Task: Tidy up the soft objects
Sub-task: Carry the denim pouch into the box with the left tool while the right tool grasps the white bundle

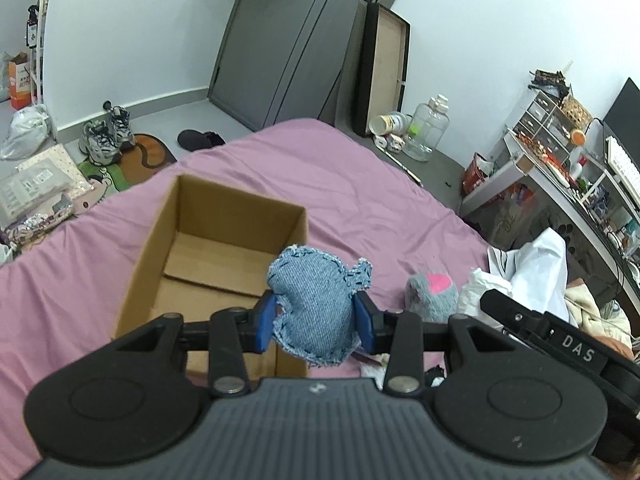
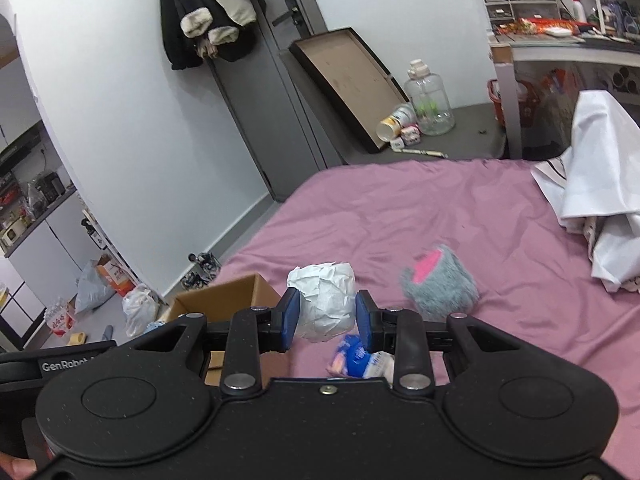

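My left gripper (image 1: 316, 320) is shut on a blue denim stuffed toy (image 1: 316, 300) and holds it above the near right corner of an open, empty cardboard box (image 1: 216, 236) on the purple bed. My right gripper (image 2: 327, 316) is shut on a crumpled white paper ball (image 2: 326, 300), held above the bed. A grey fluffy toy with a pink patch (image 2: 440, 286) lies on the sheet to the right; it also shows in the left wrist view (image 1: 432, 294). A small blue and white packet (image 2: 356, 358) lies under the right gripper. The box's corner shows in the right wrist view (image 2: 228, 300).
The purple sheet (image 1: 360, 200) covers the bed. White clothes (image 2: 600, 200) lie at its right edge. A desk with drawers (image 1: 560, 148) stands to the right. A clear jug (image 1: 426, 128), a leaning tray (image 1: 384, 68), shoes (image 1: 104, 136) and bags are on the floor by the door.
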A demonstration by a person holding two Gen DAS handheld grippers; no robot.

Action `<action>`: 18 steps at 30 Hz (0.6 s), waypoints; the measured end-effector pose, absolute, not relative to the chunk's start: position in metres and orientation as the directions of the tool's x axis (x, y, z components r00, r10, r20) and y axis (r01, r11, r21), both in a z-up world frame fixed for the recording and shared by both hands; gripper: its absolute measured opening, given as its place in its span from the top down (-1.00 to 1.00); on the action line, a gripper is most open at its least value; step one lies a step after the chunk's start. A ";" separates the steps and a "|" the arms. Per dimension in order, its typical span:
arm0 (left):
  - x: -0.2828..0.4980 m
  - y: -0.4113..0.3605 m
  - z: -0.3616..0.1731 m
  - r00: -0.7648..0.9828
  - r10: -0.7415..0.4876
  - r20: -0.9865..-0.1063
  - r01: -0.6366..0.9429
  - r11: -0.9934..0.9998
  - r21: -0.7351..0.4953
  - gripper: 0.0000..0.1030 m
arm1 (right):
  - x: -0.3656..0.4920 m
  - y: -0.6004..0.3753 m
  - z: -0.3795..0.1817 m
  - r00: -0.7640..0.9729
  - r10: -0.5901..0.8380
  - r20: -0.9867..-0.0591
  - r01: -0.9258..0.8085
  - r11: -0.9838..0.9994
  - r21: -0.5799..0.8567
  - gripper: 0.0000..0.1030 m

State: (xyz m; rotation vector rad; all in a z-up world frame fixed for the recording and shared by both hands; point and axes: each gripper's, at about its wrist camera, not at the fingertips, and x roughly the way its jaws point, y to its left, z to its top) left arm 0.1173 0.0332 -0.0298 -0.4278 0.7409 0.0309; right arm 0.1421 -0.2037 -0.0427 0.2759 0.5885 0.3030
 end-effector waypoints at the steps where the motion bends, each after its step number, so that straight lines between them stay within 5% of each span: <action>1: 0.118 0.036 -0.028 0.744 -0.119 -0.658 -0.177 0.914 -0.366 0.22 | 0.143 -0.201 -0.041 0.791 0.359 -0.495 -0.205 0.918 0.338 0.41; 18: 0.136 0.090 -0.033 0.744 -0.065 -0.665 -0.215 0.919 -0.330 0.22 | 0.150 -0.152 -0.045 0.765 0.423 -0.485 -0.259 0.892 0.370 0.41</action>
